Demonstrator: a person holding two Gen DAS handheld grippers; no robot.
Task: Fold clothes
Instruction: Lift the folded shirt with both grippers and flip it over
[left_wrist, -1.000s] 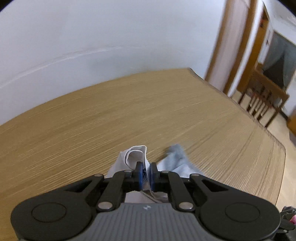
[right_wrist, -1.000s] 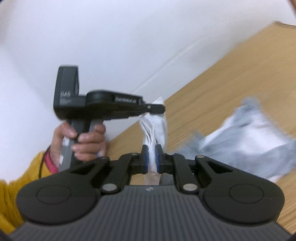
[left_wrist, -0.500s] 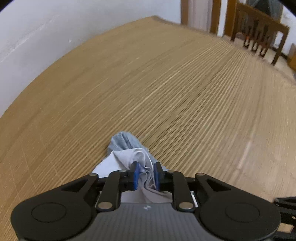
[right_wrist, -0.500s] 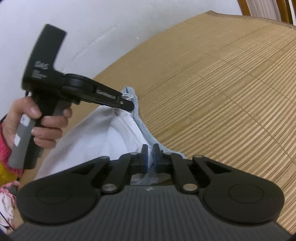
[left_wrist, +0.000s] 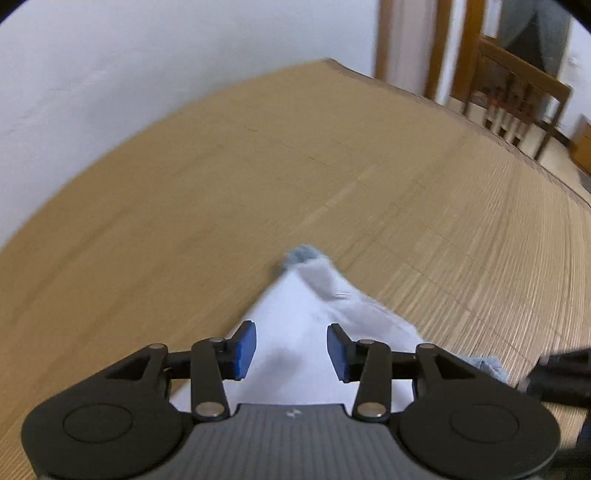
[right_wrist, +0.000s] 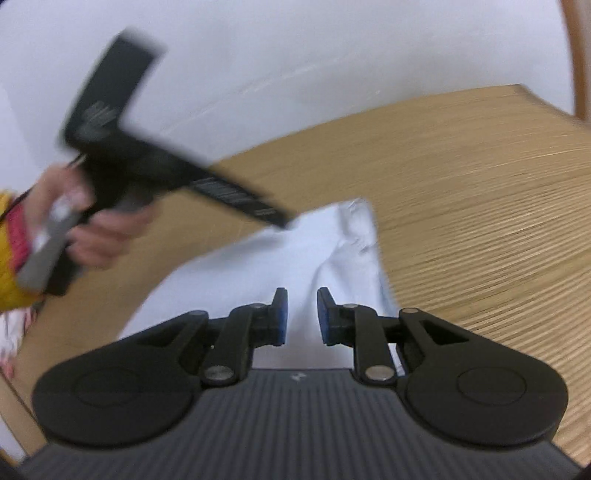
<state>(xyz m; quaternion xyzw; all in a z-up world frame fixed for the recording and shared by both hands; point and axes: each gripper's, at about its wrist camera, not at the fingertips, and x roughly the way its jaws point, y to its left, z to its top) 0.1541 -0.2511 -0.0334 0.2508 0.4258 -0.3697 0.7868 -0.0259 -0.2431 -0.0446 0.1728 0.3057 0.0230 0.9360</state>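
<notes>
I judge the fold to be partway: the pale blue-white cotton garment (left_wrist: 314, 325) lies spread on the tan slatted bamboo-mat table (left_wrist: 258, 166), one flat white panel laid over with a rumpled grey-blue corner poking out at about twelve o'clock from my left claw (left_wrist: 291, 349). From the right wrist view the same cloth (right_wrist: 280, 266) looks laid down in a rough slab, its far corner crumpled at one o'clock, so smoothing and at least one more fold seem left to do.

My left claw's jaws are opening, the blue pads standing apart above the white panel; cloth shows between them but neither pad presses on it. My right claw (right_wrist: 300, 315) is opening too, narrower, with cloth below the gap and nothing pinched.

Pose: the left claw pitches steeply down over the garment's near half. In the right view, the person's hand (right_wrist: 92, 236) grips its handle at nine o'clock, a yellow sleeve (right_wrist: 5, 258) behind it, the black body slanting down towards the cloth. The right claw points at a shallower angle.
</notes>
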